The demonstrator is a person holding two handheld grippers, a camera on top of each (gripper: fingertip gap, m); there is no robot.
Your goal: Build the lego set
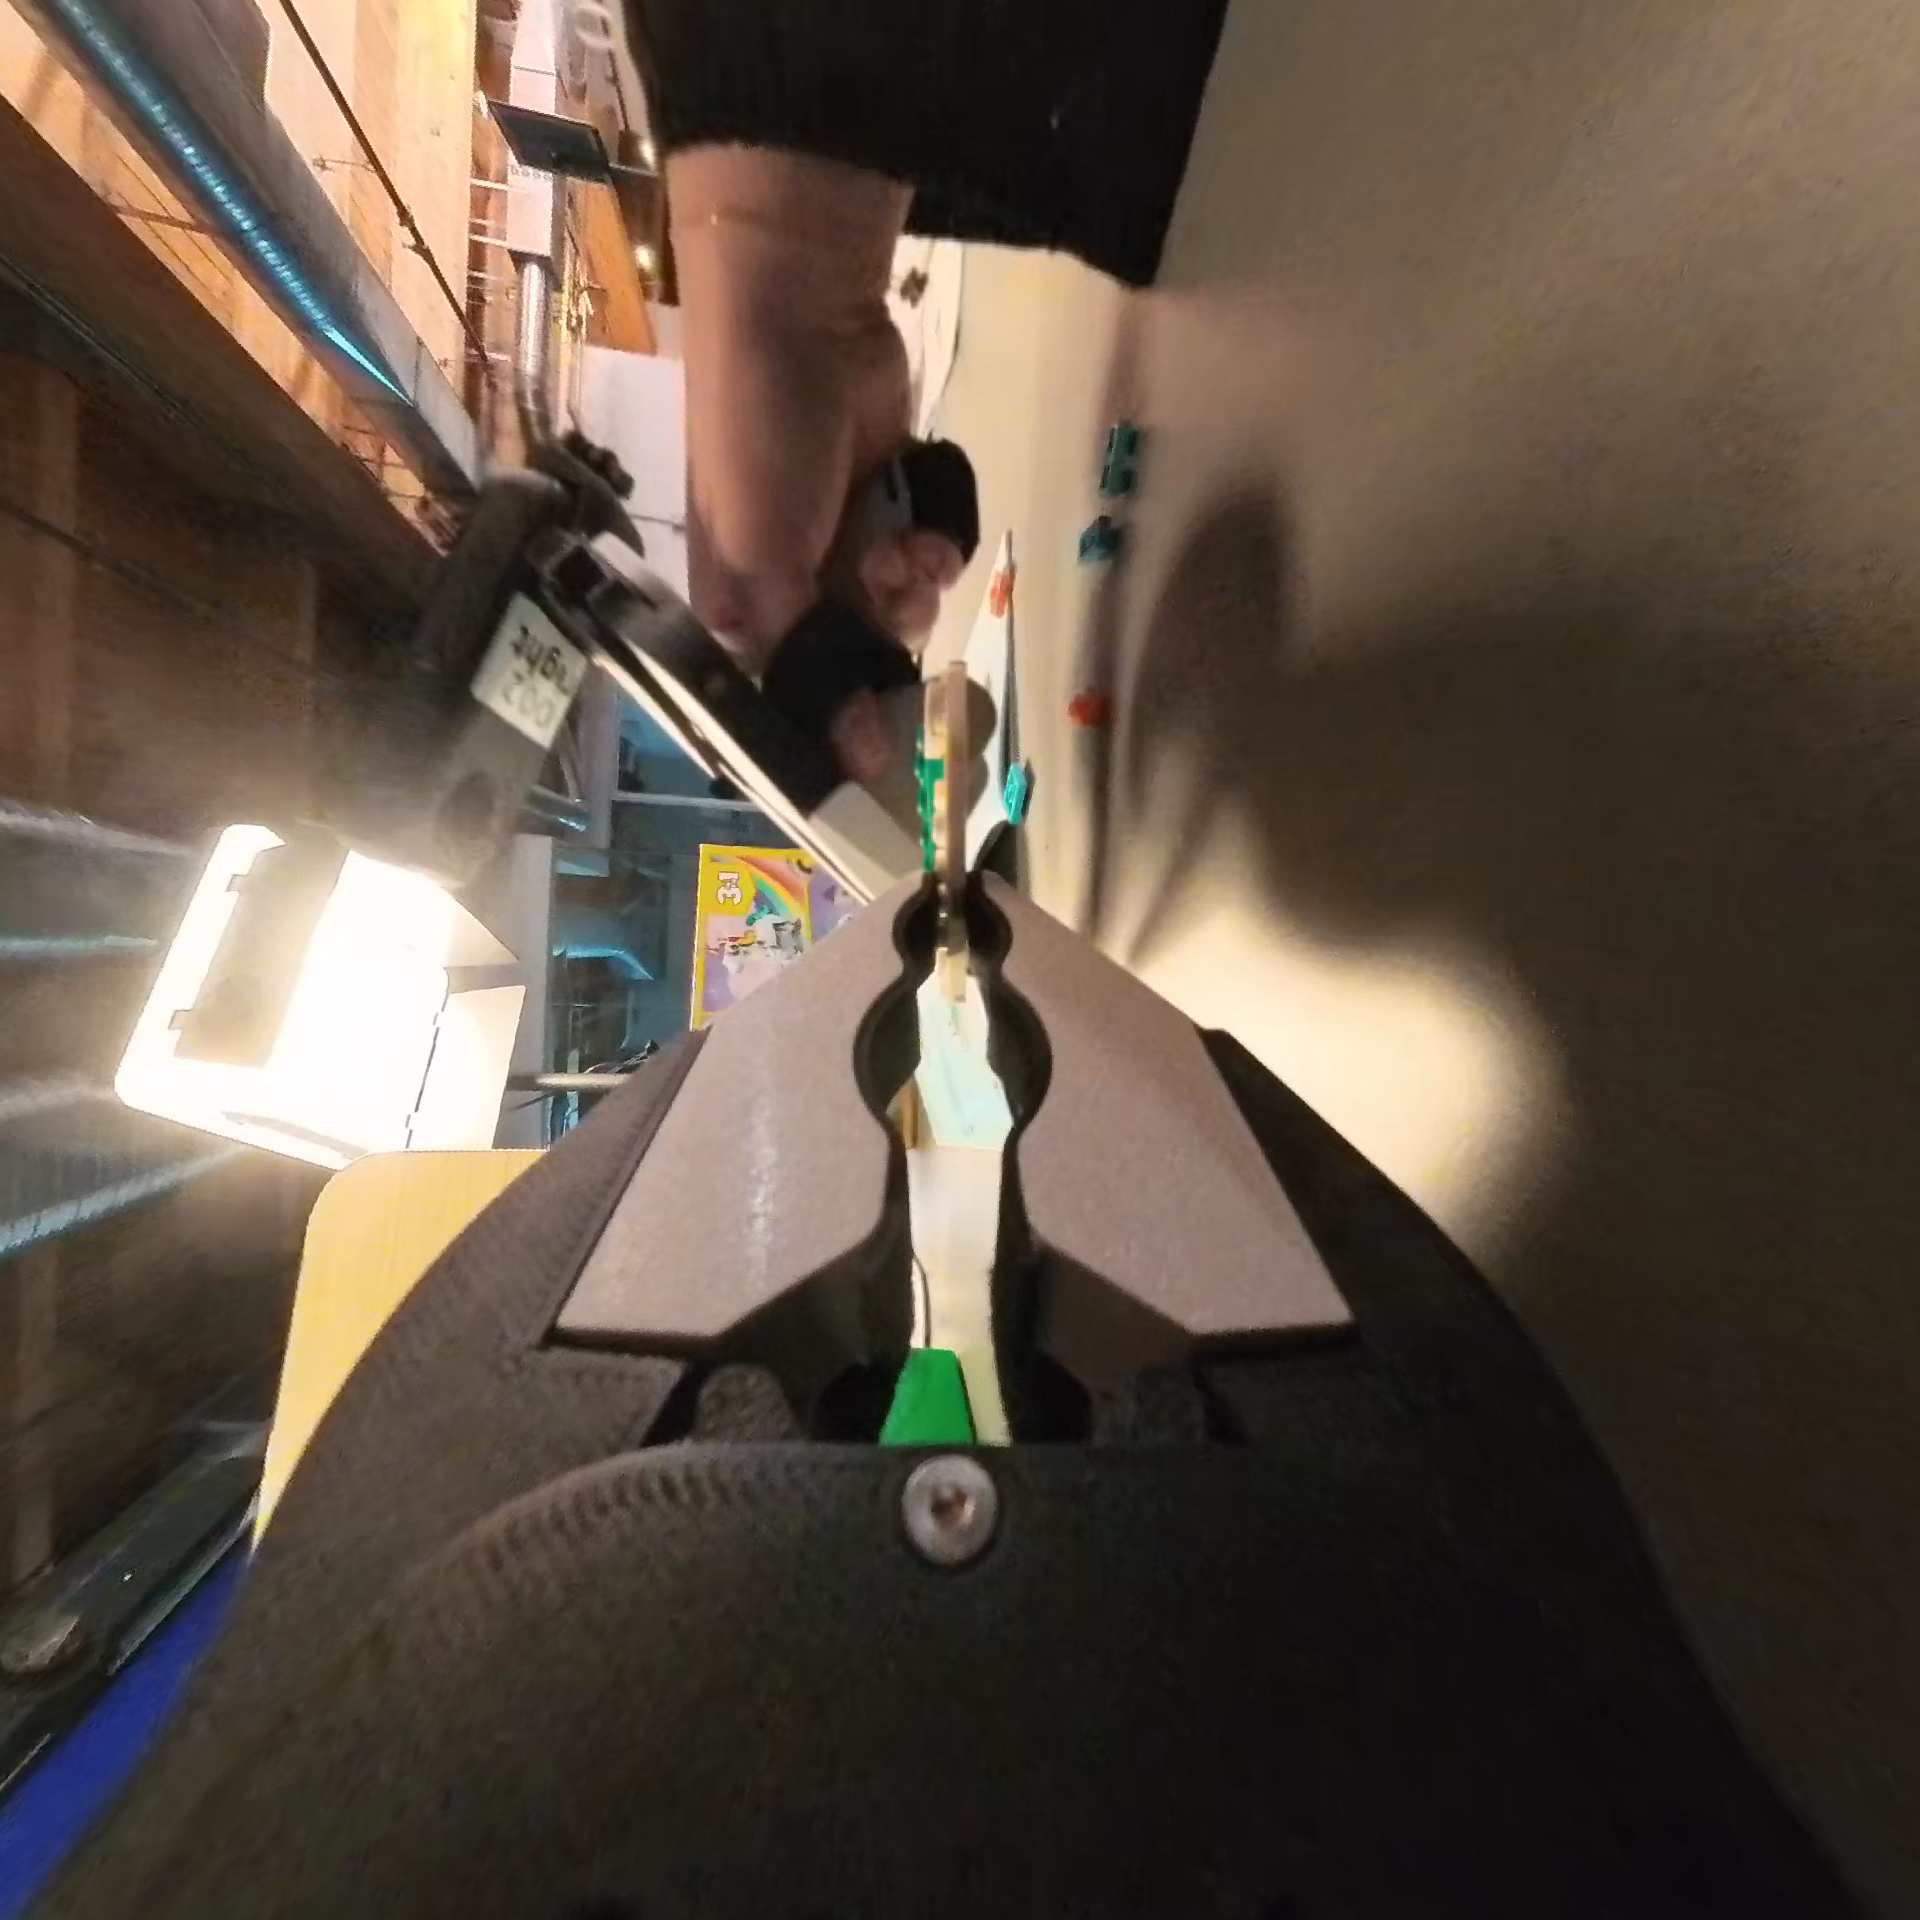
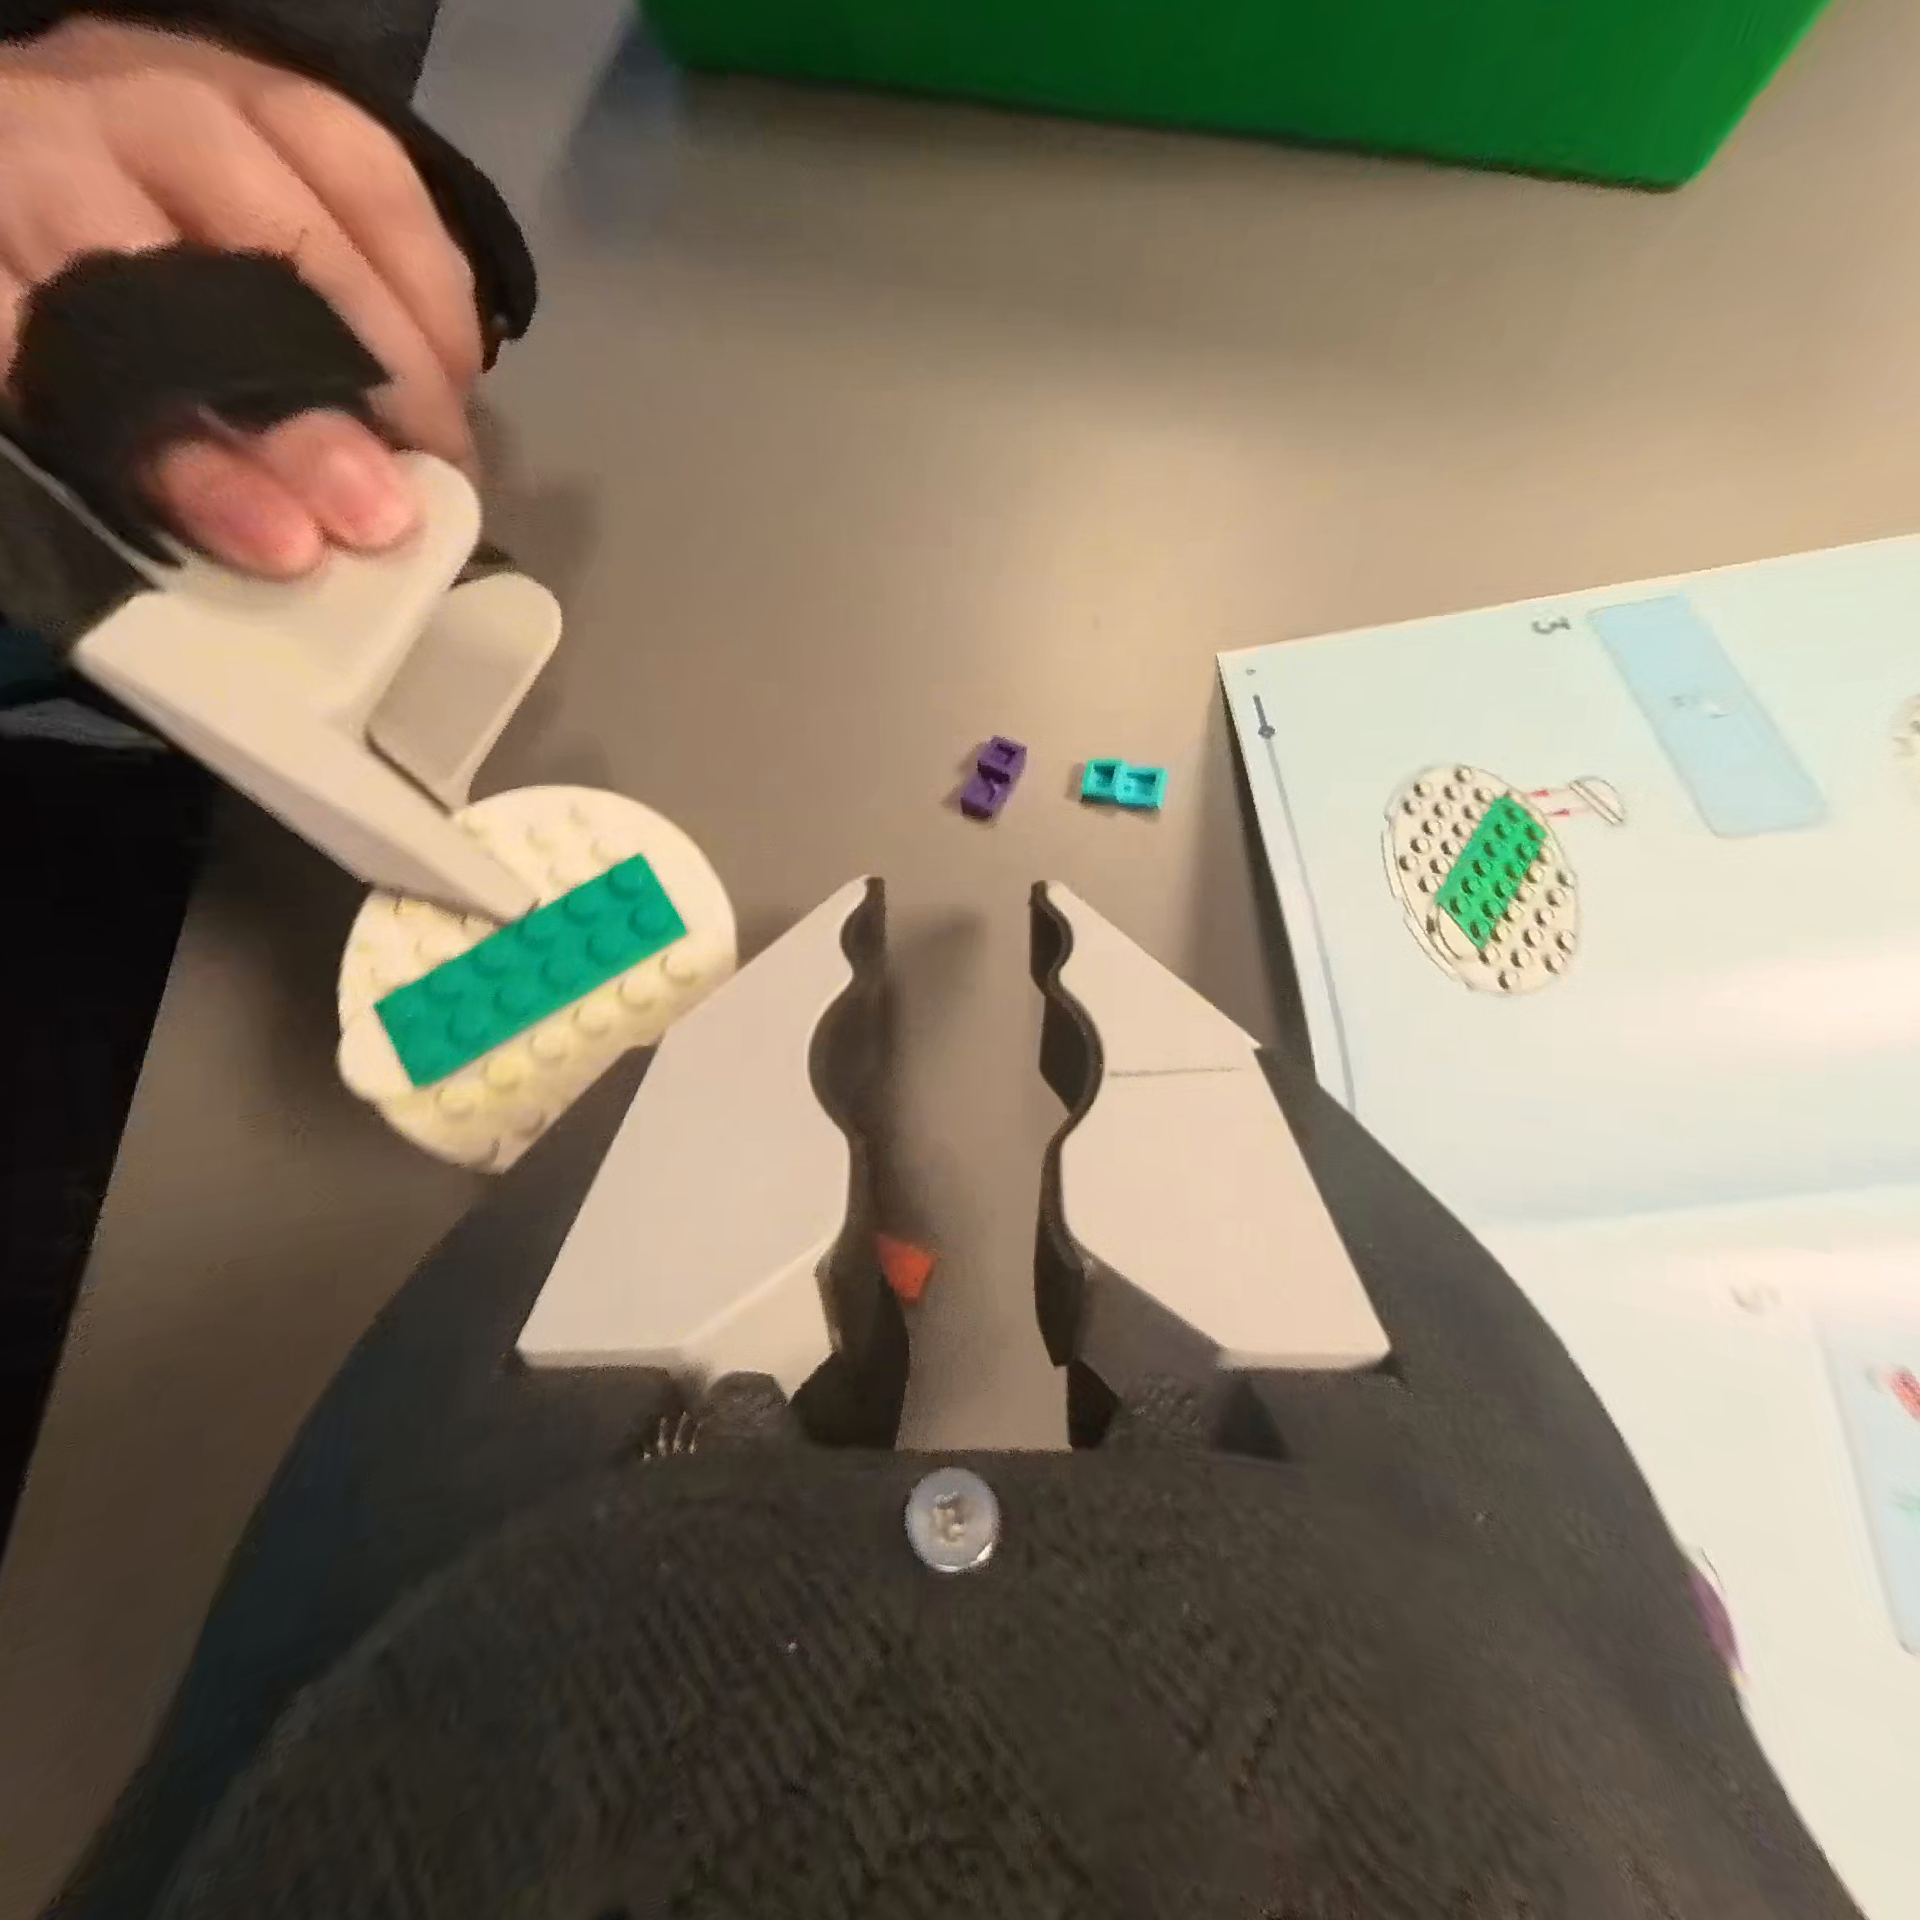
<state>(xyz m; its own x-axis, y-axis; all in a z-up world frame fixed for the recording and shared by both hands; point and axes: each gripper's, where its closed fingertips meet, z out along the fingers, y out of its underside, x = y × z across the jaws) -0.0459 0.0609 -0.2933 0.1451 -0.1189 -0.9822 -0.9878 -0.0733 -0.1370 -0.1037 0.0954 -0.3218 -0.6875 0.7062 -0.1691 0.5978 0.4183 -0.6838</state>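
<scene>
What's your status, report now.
Left gripper shut on round white plate, green plate on it. Right gripper open, empty. Purple piece, teal piece ahead, unobstructed.

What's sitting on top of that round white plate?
A long green brick lies studs-up across the round white plate, which the left gripper pinches by its edge. One finger covers part of the plate; the plate's underside is hidden.

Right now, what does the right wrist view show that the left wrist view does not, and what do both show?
Only the right wrist view: the purple piece, the green bin, the open right hand-held gripper.

Only the left wrist view: the colourful box, a red piece.

Both: the left hand-held gripper shut on the white round plate carrying the green plate, and the instruction booklet.
</scene>
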